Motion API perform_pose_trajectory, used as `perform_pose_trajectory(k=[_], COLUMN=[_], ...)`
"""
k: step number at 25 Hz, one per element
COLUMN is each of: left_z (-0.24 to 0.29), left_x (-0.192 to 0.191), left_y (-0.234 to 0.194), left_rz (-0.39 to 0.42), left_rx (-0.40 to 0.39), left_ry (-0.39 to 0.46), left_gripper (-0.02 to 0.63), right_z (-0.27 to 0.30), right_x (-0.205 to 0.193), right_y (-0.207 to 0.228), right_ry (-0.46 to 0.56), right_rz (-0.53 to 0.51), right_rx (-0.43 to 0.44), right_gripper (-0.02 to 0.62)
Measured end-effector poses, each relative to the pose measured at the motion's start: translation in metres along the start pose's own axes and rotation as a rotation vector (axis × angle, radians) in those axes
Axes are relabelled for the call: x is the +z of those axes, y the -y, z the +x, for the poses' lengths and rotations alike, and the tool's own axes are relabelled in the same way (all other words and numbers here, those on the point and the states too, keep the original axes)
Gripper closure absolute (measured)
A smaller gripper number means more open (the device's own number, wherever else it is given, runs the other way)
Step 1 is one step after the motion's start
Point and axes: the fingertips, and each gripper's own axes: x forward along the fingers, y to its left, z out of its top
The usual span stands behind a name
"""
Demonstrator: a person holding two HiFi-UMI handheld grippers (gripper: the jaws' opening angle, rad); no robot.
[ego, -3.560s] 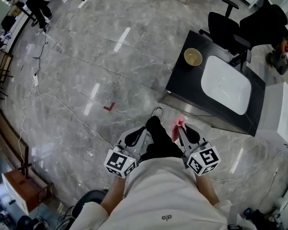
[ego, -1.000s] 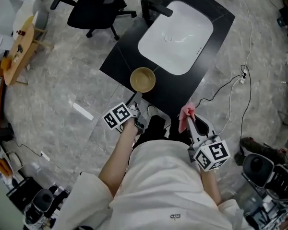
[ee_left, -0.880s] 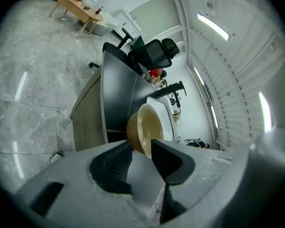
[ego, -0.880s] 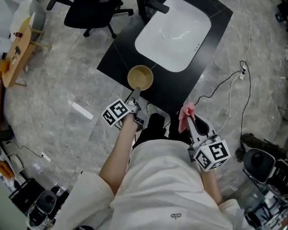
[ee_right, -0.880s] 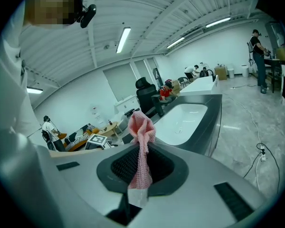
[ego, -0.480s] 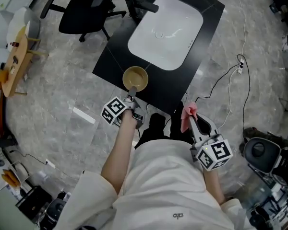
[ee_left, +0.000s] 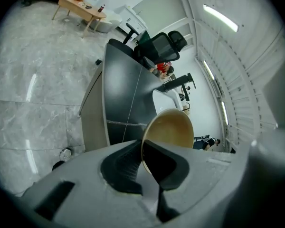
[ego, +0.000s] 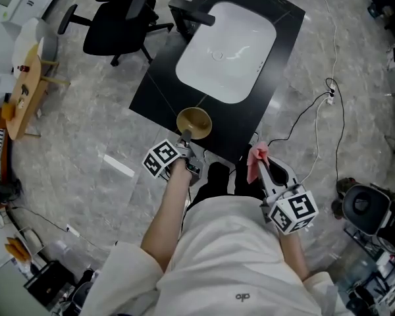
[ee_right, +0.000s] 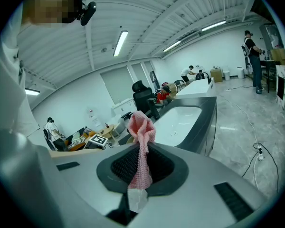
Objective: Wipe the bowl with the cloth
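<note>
A tan bowl (ego: 194, 121) stands near the front edge of the black counter (ego: 159, 87). My left gripper (ego: 186, 137) reaches it from the near side. Its jaws are closing, and in the left gripper view the bowl's (ee_left: 168, 127) thin near rim sits pinched between the two dark pads of the left gripper (ee_left: 143, 163). My right gripper (ego: 258, 166) hangs back at my right side, off the counter, shut on a pink cloth (ego: 256, 157). In the right gripper view the cloth (ee_right: 141, 127) sticks up bunched out of the right gripper (ee_right: 141, 175).
A white sink basin (ego: 227, 41) with a dark faucet (ego: 191, 12) fills the counter's far half. A black office chair (ego: 115, 25) stands to its left and a wooden side table (ego: 20, 91) further left. A cable (ego: 316, 117) trails over the marble floor on the right.
My left gripper has gone forward to the bowl's near rim and come round it. The right gripper and its cloth have stayed at my side.
</note>
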Motion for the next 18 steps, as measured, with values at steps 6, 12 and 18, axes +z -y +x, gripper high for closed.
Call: perform_pose_trajectory(k=[6, 12, 18], left_z=[-0.009, -0.022, -0.036], left_x=[-0.002, 0.001, 0.004], left_y=[0.004, 0.026, 0.062], left_rz=[0.105, 0.29, 0.45], left_rx=[0.023, 0.039, 0.014], left_ry=[-0.013, -0.028, -0.028], left_gripper=[0.584, 0.586, 0.586], right_z=[0.008, 0.015, 0.047], right_x=[0.002, 0.008, 0.014], right_y=[-0.002, -0.007, -0.04], right_ry=[0.007, 0.007, -0.038], right_rz=[-0.005, -0.037, -0.151], right_rx=[0.015, 0.032, 0.151], right_gripper=[0.568, 0.568, 0.568])
